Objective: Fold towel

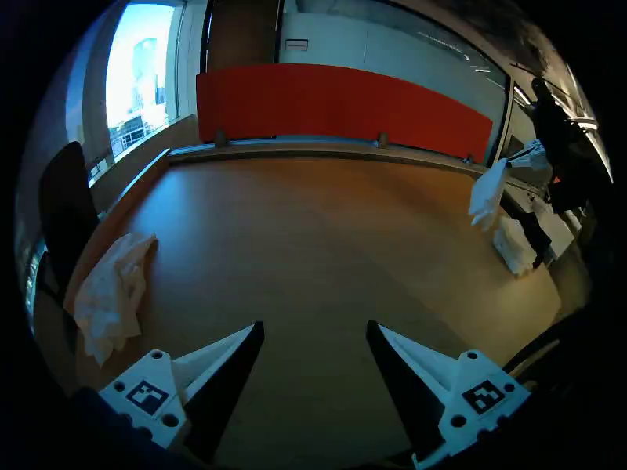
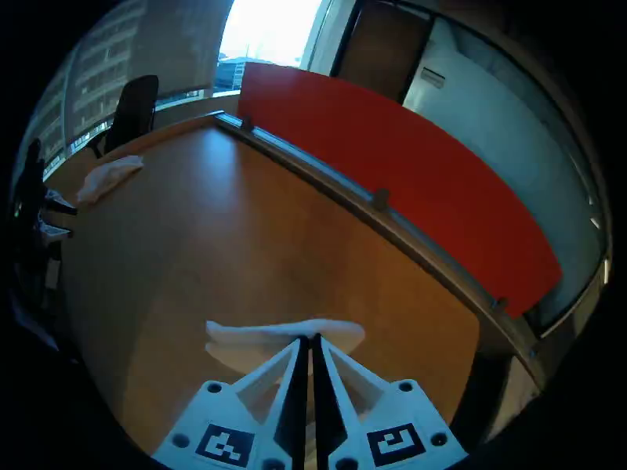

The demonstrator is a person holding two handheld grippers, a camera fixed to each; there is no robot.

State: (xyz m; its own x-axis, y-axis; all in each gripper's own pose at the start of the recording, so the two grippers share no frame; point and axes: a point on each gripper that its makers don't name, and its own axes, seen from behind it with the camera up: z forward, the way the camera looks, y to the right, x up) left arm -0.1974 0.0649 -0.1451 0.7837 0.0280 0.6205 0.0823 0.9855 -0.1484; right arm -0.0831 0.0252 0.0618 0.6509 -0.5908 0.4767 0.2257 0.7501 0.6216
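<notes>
On the wooden worktop (image 1: 313,235), at 6 o'clock of the right gripper view: item one, a white towel (image 2: 282,333), bunched into a loose, flattened roll. Its near edge is pinched in the right claw (image 2: 310,341), whose two fingers are closed to a thin slit on the cloth. The same item appears at 3 o'clock of the left gripper view, one part lifted and hanging, another heaped on the wood below; whether these are one piece cannot be told. Left claw (image 1: 314,324): fingers spread wide, holding nothing, bare wood between them, well apart from the towel. Item two: a crumpled white cloth (image 1: 114,290) at 8 o'clock of the left gripper view, near the worktop's edge, beside a dark chair (image 1: 67,204). Backdrop: a red divider panel (image 1: 337,102) along the far edge at 12 o'clock. Handling, as judged: light, limp, not fragile; sags from any single hold and keeps no shape; likely to hold well between the fingers but slide easily on smooth wood. Best taken at two corners of one edge, one claw to each, so that it hangs flat before folding; a pinch in mid-cloth would likely bunch it.
</notes>
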